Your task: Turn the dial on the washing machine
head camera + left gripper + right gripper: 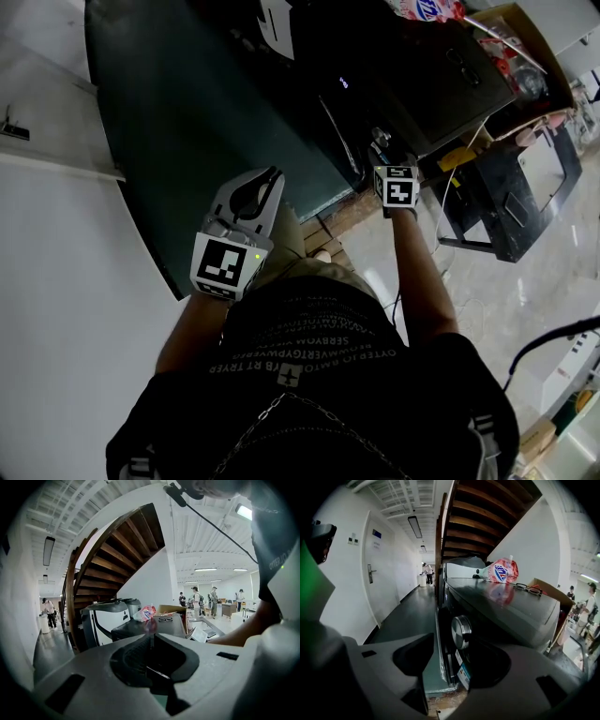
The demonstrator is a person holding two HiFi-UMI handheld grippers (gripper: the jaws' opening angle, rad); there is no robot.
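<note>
The washing machine is a dark box with a silver round dial on its front panel. My right gripper is open just short of the dial, which sits ahead in the gap between the two jaws and touches neither. From the head view, the right gripper points at the machine's front edge. My left gripper is held back at waist height, away from the machine. In its own view the left gripper is shut with nothing in it, and the machine stands some way off.
A red and white detergent bag and a pair of glasses lie on the machine's top. A cardboard box stands beside it and a black frame to the right. A wooden staircase rises overhead. A white appliance stands behind.
</note>
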